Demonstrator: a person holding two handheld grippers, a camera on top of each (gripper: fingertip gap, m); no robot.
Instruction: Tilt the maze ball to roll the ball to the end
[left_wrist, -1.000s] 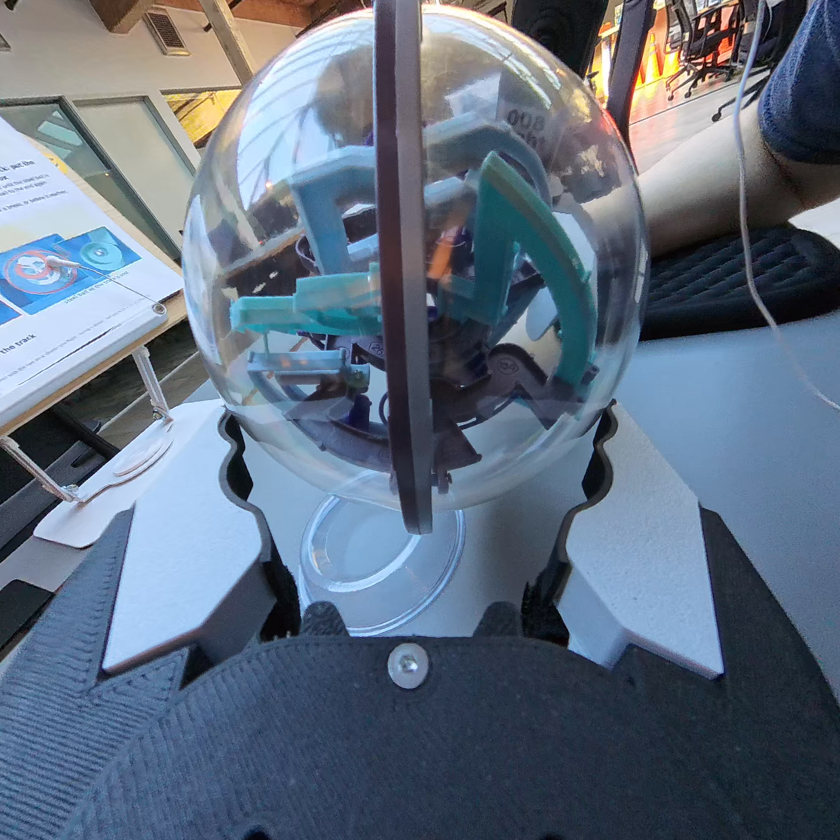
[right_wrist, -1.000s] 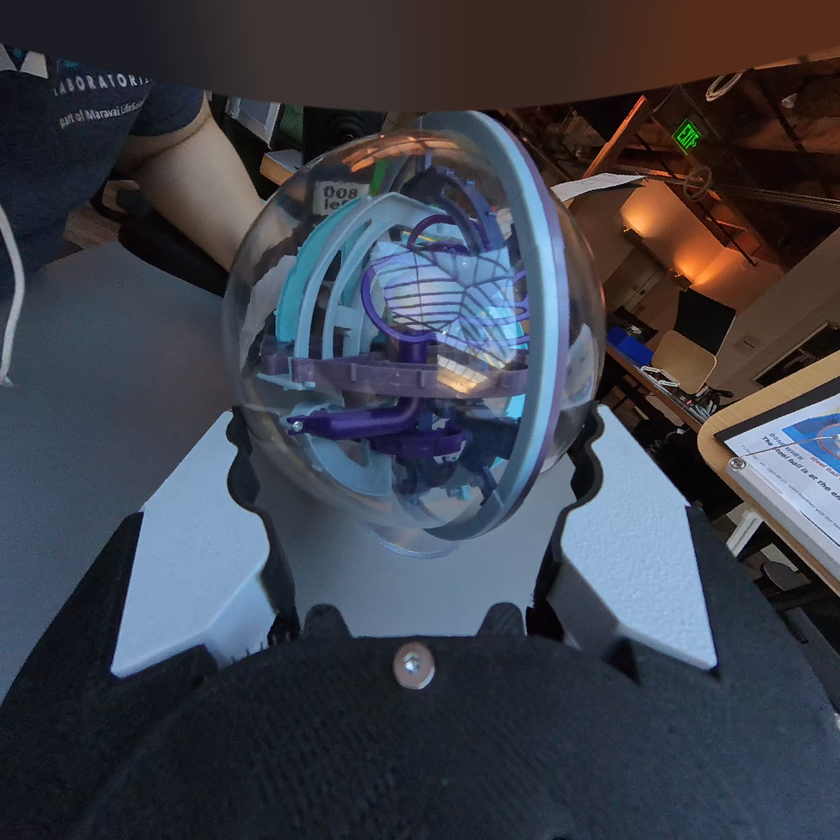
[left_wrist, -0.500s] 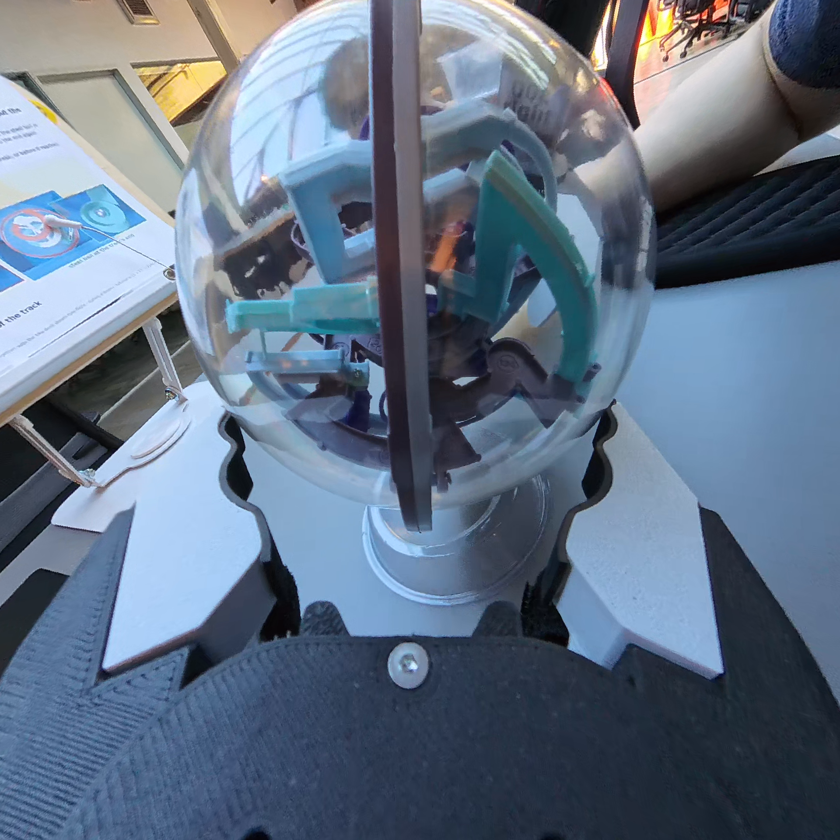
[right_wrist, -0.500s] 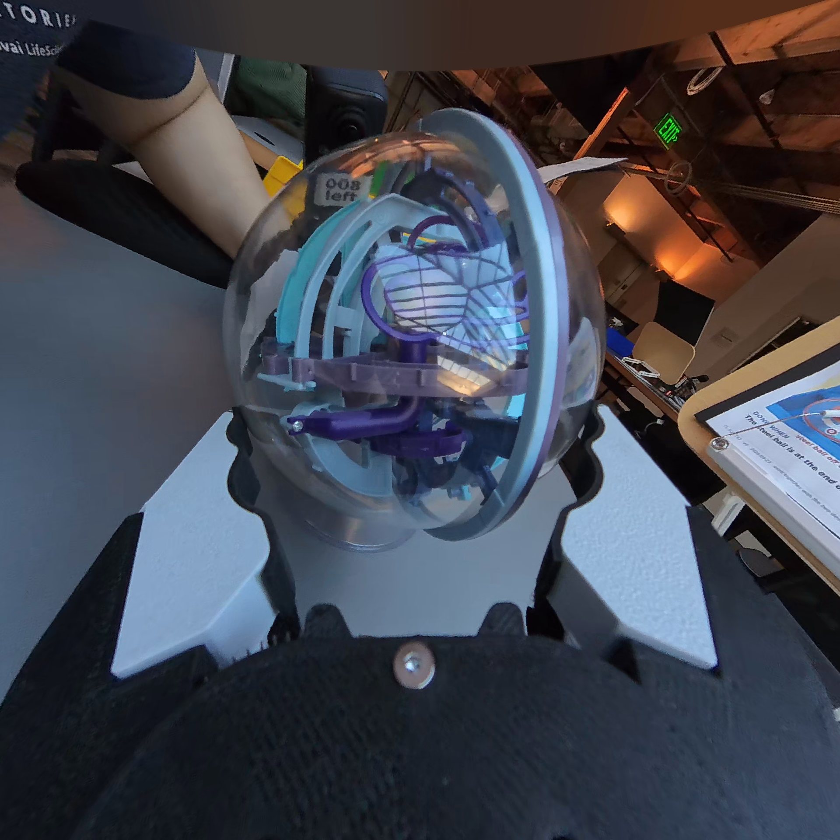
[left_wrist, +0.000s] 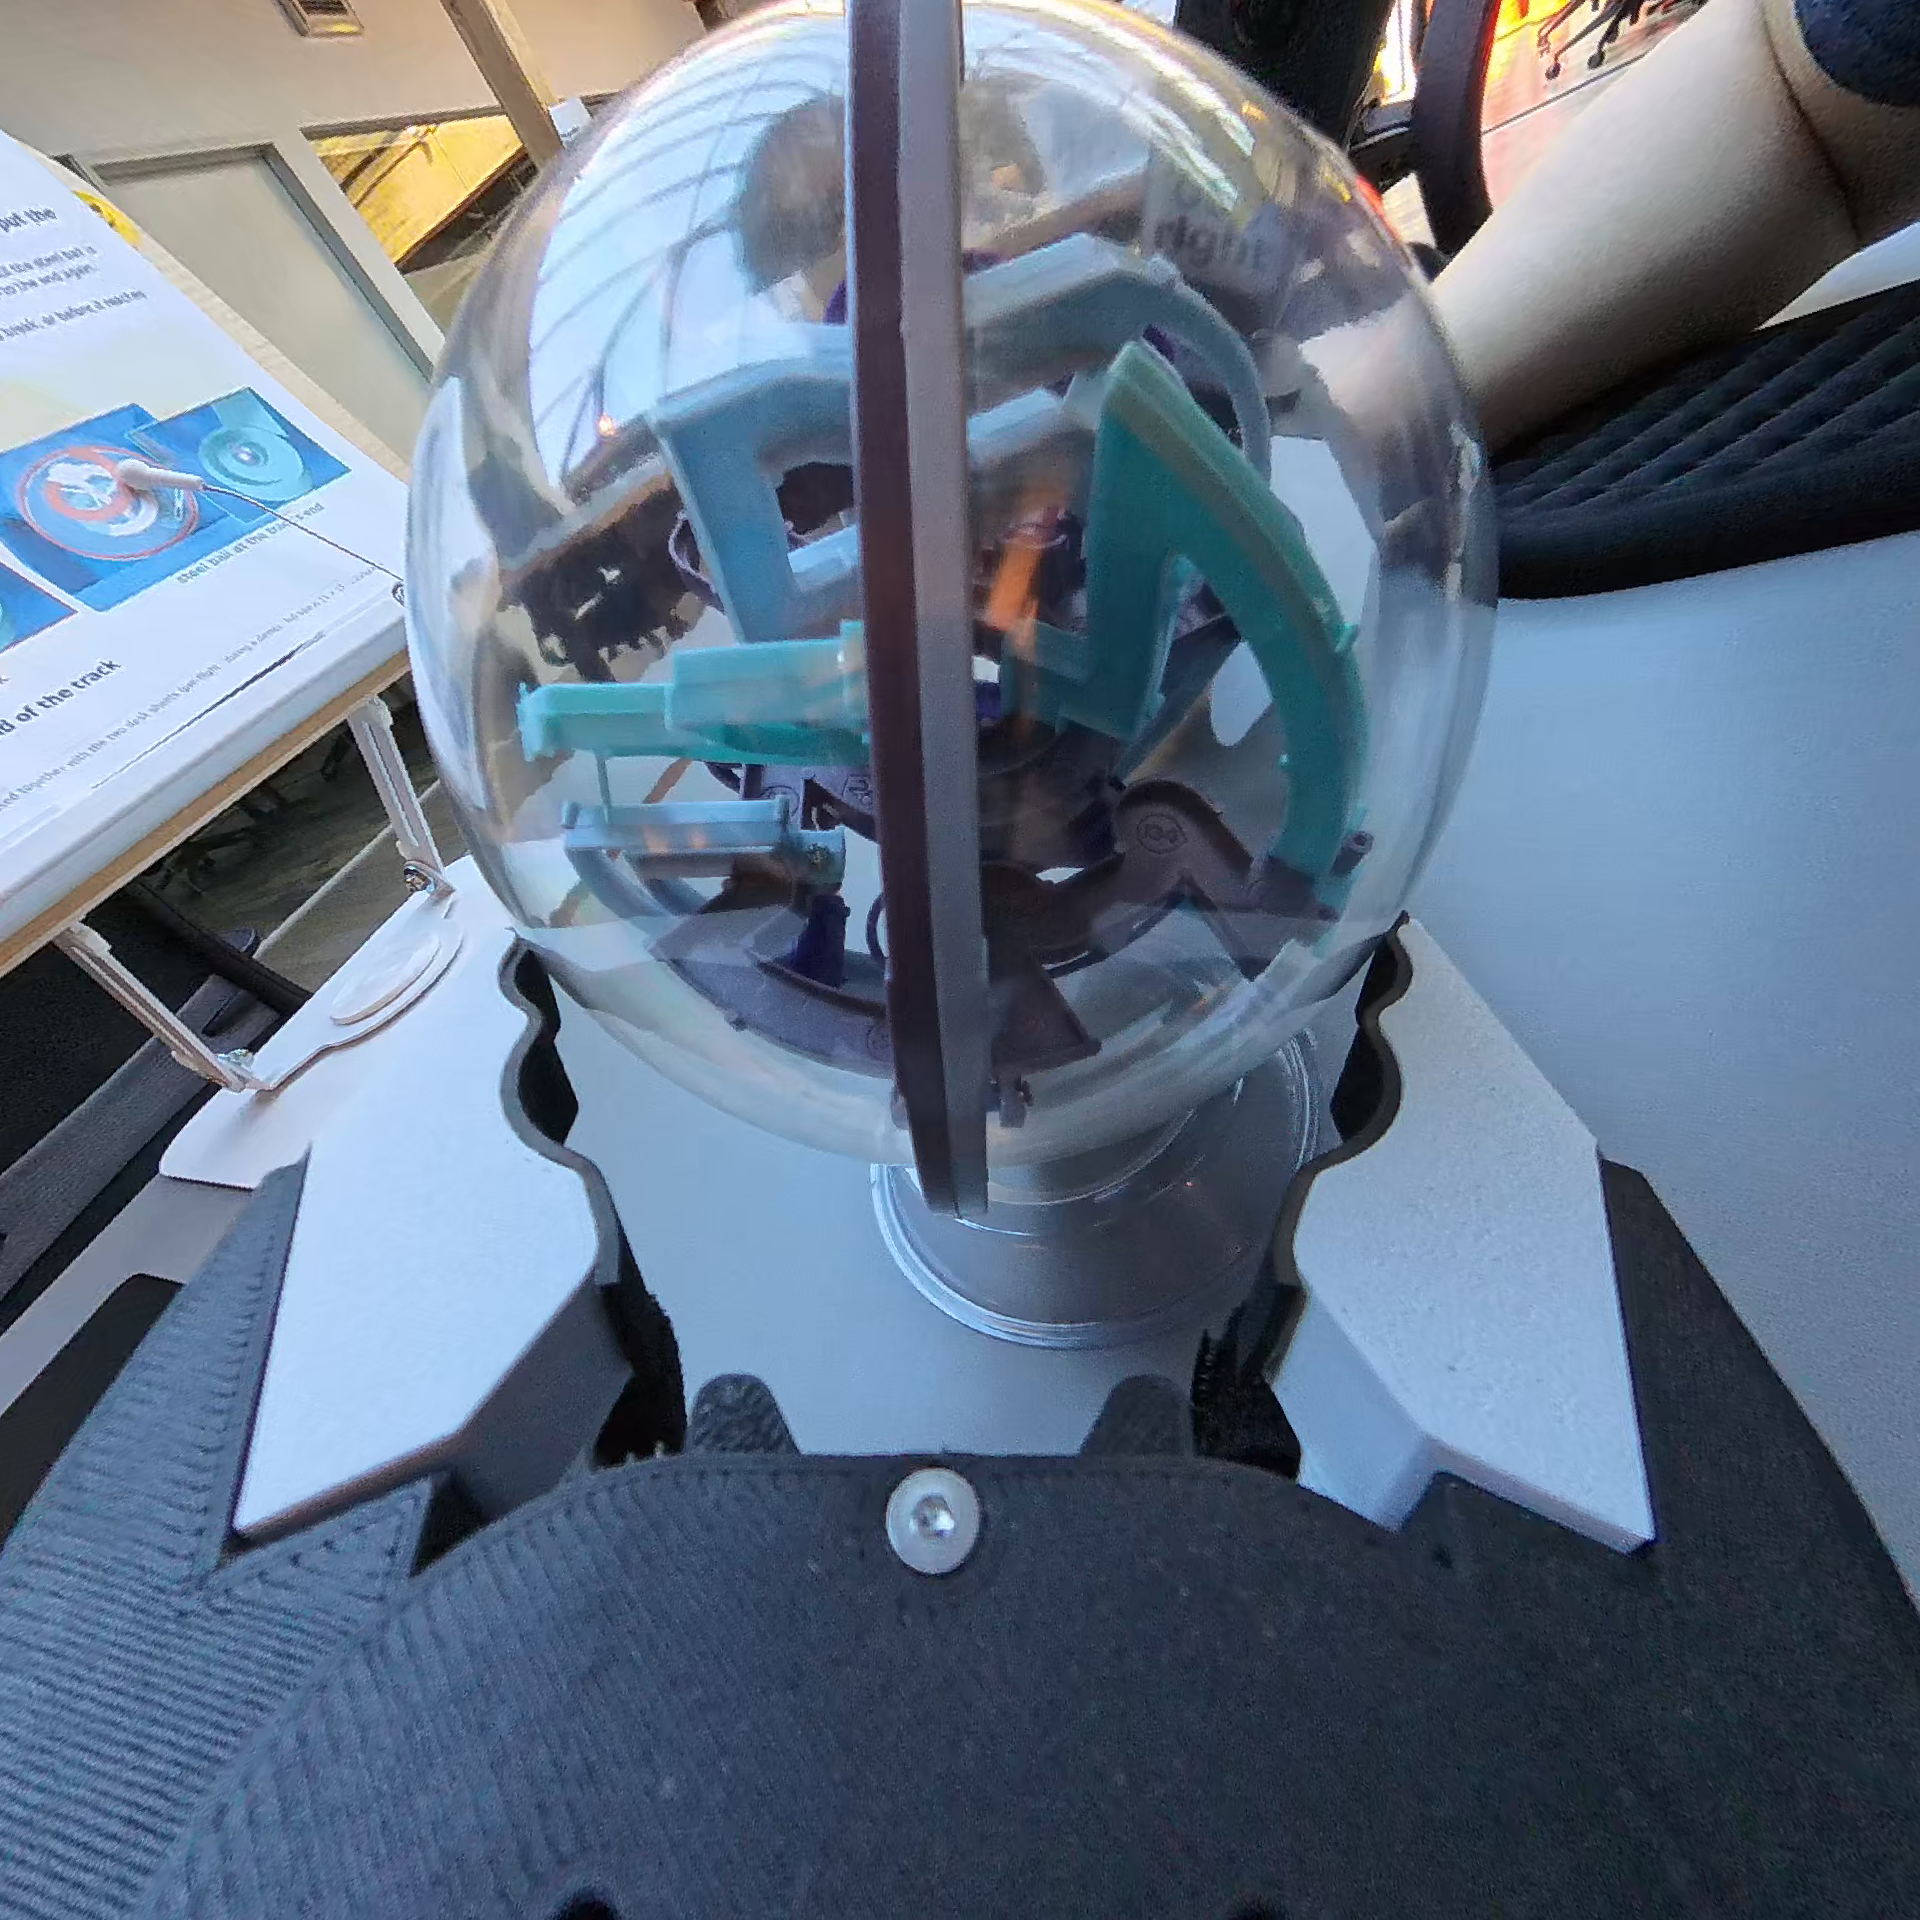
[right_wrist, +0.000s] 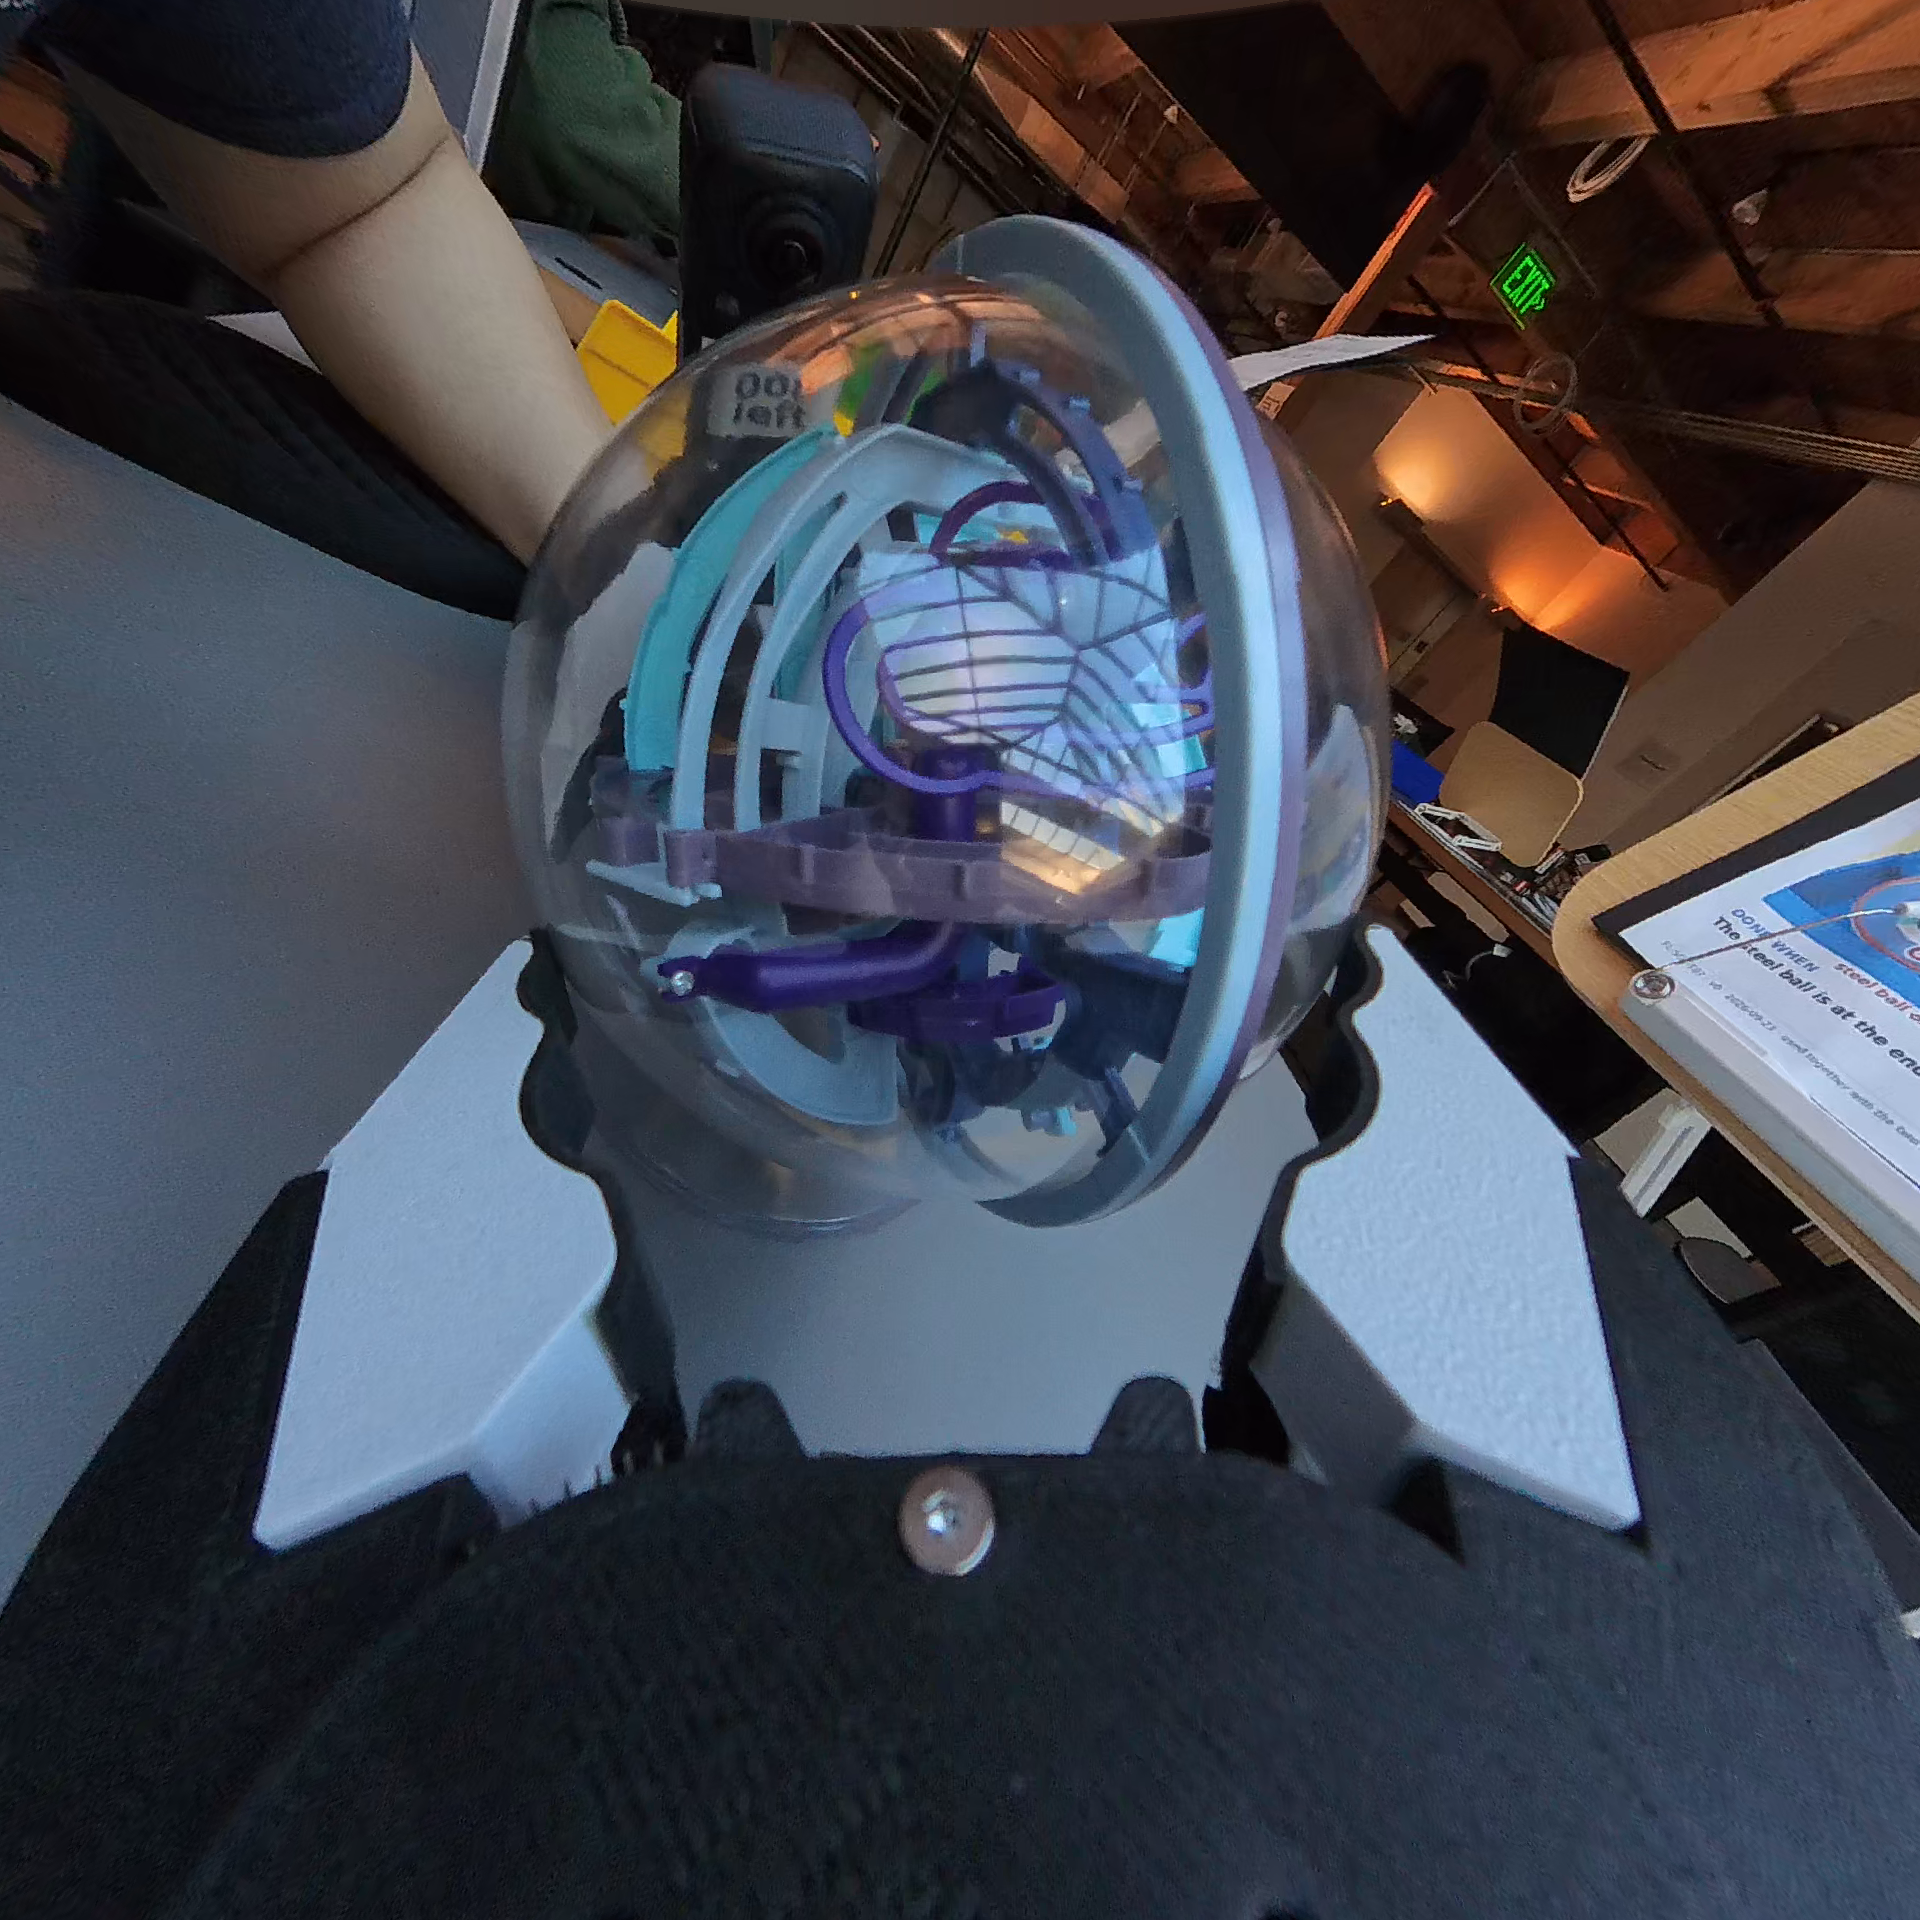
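The maze ball is a clear sphere with a grey equator ring and teal, pale blue and purple tracks inside. My left gripper is shut on it, fingers against its lower sides. My right gripper is shut on the same maze ball from the other side. A small steel ball sits at the end of a dark purple track in the right wrist view. A clear round stand lies on the table right under the sphere. I cannot tell whether they touch.
A grey table lies below. An instruction sheet on a tilted wooden board stands at the left, and shows at the right in the right wrist view. A person's arm and a black mesh pad lie behind.
Both grippers carried the maze ball lower and sideways, so the clear stand now sits directly under it instead of off to one side. The grip and the ball's pose between the fingers look the same.
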